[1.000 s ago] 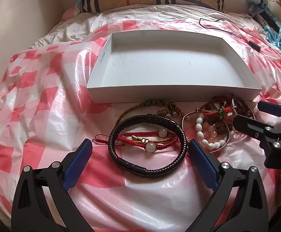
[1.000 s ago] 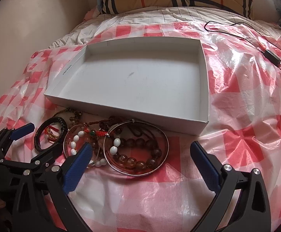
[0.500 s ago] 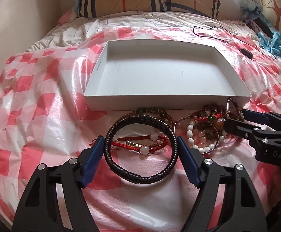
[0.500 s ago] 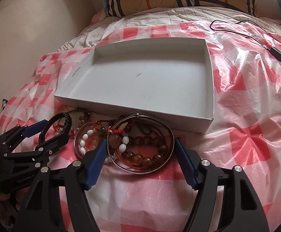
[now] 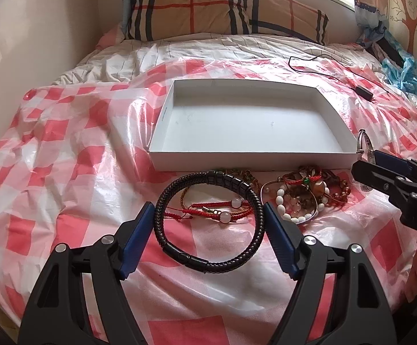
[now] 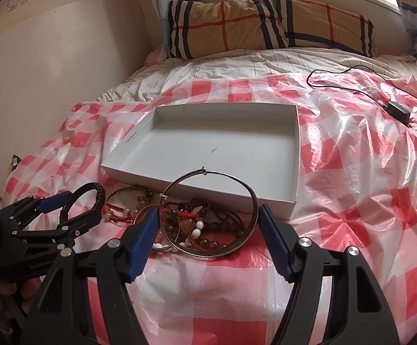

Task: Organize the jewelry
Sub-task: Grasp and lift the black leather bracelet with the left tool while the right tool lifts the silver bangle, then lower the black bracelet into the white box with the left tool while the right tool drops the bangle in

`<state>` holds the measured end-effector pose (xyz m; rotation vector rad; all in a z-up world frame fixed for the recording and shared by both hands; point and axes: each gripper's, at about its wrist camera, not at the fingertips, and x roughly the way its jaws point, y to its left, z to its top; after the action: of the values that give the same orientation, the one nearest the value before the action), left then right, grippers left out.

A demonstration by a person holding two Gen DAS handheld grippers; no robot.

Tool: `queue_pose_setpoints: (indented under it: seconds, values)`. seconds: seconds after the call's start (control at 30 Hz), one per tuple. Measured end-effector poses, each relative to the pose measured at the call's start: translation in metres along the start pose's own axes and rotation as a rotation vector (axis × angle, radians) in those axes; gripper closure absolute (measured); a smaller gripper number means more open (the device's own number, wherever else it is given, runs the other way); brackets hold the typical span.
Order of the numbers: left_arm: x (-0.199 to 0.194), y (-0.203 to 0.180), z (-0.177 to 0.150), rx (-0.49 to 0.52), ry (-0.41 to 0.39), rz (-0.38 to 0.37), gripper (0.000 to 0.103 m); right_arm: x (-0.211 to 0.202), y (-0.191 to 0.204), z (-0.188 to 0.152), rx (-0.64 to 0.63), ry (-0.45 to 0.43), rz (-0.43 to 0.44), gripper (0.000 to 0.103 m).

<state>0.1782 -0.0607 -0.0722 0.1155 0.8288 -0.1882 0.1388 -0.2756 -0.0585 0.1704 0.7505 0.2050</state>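
My left gripper (image 5: 208,220) is shut on a black braided bracelet (image 5: 208,221), one blue pad on each side, and holds it lifted over the red cord bracelets (image 5: 211,211). My right gripper (image 6: 208,218) is shut on a silver bangle (image 6: 208,212) and holds it tilted up above a heap of brown and white bead bracelets (image 6: 197,227). A shallow white box (image 5: 248,126) lies empty just behind the jewelry; it also shows in the right wrist view (image 6: 208,149). Each gripper shows in the other's view, the left (image 6: 64,210) and the right (image 5: 380,169).
The bed is covered with a red-and-white checked plastic sheet (image 5: 64,172). A plaid pillow (image 6: 265,26) lies at the head. A black cable with an adapter (image 6: 398,112) lies at the back right. A wall (image 5: 36,28) borders the left side.
Both grippers have closed from wide open onto their bracelets and risen. The black bracelet and the silver bangle have come up off the sheet.
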Motion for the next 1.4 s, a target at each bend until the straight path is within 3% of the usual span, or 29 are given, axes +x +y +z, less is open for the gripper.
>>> queue_pose_setpoints:
  seconds: [0.4, 0.9, 1.4]
  values:
    - [-0.005, -0.004, 0.004, 0.014, -0.025, 0.023, 0.03, 0.0, 0.007, -0.002, -0.044, -0.013, -0.024, 0.035]
    - [-0.015, -0.001, 0.028, -0.007, -0.083, -0.006, 0.03, -0.014, 0.015, 0.006, -0.061, -0.096, -0.045, 0.035]
    - [0.024, -0.007, 0.08, -0.016, -0.115, -0.016, 0.03, 0.036, 0.003, 0.046, -0.033, -0.066, -0.108, 0.035]
